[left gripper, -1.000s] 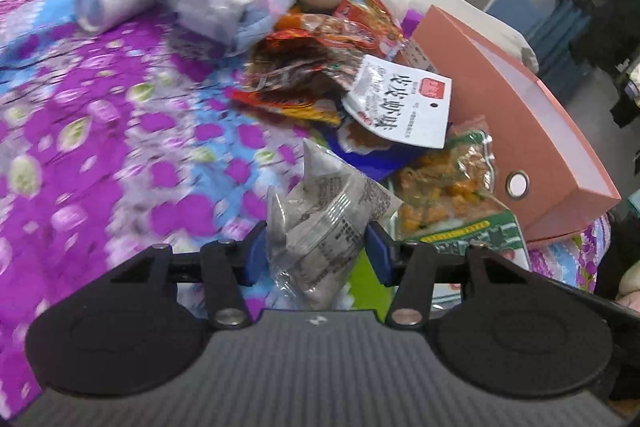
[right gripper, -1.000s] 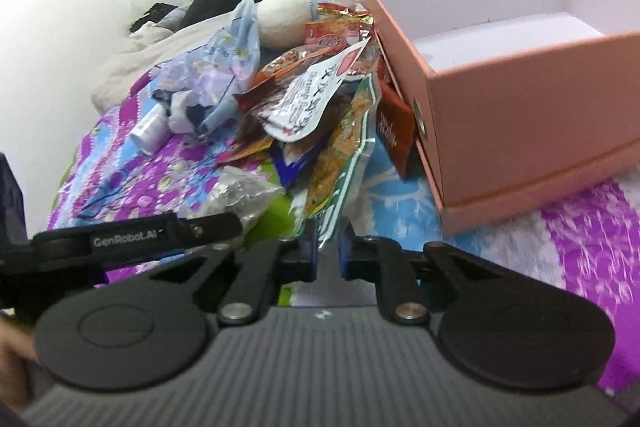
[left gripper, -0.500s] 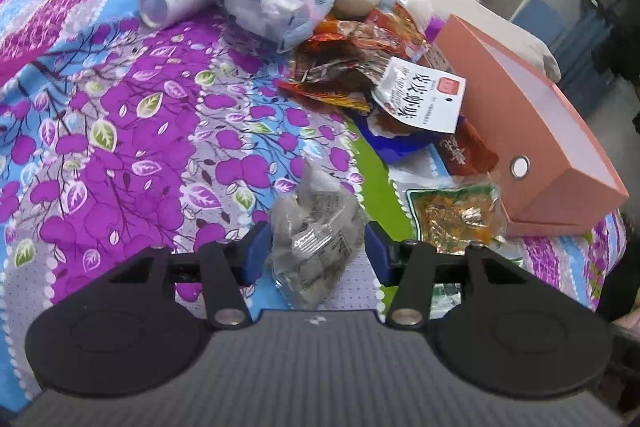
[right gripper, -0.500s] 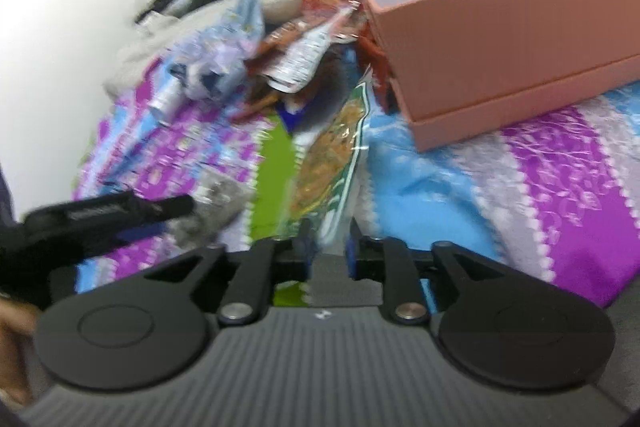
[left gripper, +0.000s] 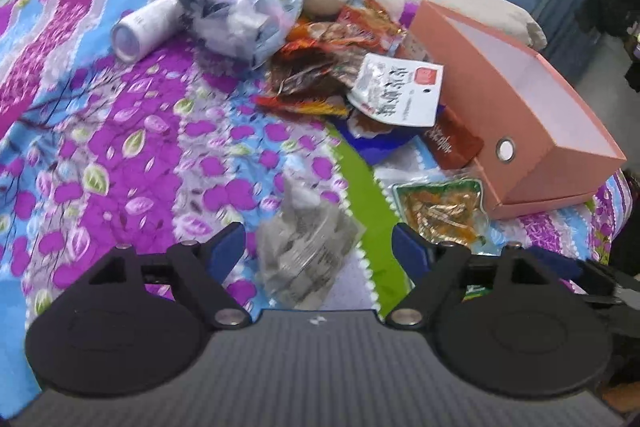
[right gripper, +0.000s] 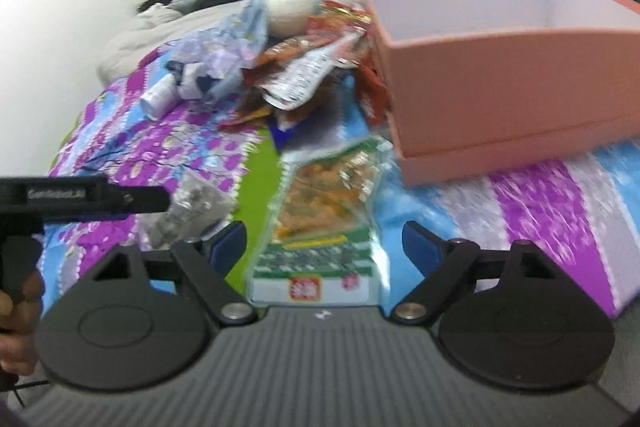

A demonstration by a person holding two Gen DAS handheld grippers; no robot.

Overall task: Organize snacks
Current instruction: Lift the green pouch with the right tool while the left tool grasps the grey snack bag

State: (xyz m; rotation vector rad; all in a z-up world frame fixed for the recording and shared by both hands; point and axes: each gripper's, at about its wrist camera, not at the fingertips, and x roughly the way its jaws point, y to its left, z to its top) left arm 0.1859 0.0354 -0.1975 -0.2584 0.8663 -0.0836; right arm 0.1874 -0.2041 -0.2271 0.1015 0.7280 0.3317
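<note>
A flowered bedspread (left gripper: 120,155) carries everything. Both claws are opening: the left gripper (left gripper: 318,251) straddles a clear crinkly packet (left gripper: 306,255), the right gripper (right gripper: 322,247) a green-edged pouch (right gripper: 328,211), pads clear of both. One of each, near the bed's front edge; they look light, soft and slippery, best pinched at a sealed edge. One pink box (left gripper: 520,115) waits beside a heap of wrappers (left gripper: 332,75) too tangled to count.

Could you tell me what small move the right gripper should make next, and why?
Probably back away: the right gripper jaws are opening around the green snack packet lying flat on the bedspread, no pad pressing it.
</note>
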